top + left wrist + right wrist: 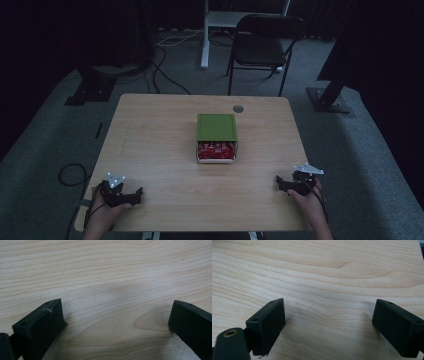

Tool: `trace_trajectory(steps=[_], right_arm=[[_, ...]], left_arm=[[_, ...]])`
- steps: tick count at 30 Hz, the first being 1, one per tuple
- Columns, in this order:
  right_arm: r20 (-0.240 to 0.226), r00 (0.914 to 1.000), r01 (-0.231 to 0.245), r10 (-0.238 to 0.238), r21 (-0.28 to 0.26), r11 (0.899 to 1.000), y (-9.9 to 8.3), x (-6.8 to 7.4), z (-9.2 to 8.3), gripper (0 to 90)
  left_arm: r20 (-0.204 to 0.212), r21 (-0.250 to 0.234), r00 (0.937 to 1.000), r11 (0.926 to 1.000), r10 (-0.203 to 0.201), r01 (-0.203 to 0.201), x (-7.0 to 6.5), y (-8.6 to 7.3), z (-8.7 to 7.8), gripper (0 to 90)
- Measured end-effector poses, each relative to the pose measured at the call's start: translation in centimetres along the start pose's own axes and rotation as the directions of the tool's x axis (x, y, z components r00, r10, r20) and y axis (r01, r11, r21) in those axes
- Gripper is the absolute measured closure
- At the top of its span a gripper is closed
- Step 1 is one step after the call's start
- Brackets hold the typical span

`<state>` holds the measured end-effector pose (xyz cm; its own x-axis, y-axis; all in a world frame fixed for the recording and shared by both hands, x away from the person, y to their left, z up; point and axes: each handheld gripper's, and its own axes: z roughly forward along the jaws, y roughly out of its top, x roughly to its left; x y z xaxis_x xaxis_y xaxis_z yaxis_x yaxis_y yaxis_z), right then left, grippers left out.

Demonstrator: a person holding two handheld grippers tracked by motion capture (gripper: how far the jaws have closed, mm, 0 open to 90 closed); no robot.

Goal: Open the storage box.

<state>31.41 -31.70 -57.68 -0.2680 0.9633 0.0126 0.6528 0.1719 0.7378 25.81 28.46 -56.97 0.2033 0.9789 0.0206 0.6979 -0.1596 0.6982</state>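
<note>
We rest both tools wide and empty at the bench's near corners: left tool (131, 196), right tool (283, 184). The green box (216, 127) sits mid-bench, ahead between them, slightly nearer the right.

Left gripper (131, 196) and right gripper (283, 183) — fingers spread, nothing held.

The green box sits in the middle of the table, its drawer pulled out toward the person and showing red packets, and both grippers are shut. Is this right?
Not quite. The box and its drawer of red packets are as you say, but both grippers are open: the left gripper view and right gripper view each show jaws wide apart over bare table. The left gripper and right gripper hold nothing.
</note>
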Motion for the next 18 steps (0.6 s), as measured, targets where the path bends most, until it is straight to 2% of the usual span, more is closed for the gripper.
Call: trace_trajectory(steps=[7, 18], right_arm=[[0.000, 1.0000, 0.000, 0.000, 0.001, 1.000, 0.01, 0.00, 0.00, 10.6], [0.000, 1.0000, 0.000, 0.000, 0.001, 1.000, 0.01, 0.00, 0.00, 10.6]], left_arm=[[0.003, -0.001, 1.0000, 1.0000, 0.004, -0.004, -0.05, -0.01, -0.03, 0.8], [0.042, -0.007, 0.9972, 0.9981, 0.062, -0.062, -0.79, 0.03, -0.03, 1.3]])
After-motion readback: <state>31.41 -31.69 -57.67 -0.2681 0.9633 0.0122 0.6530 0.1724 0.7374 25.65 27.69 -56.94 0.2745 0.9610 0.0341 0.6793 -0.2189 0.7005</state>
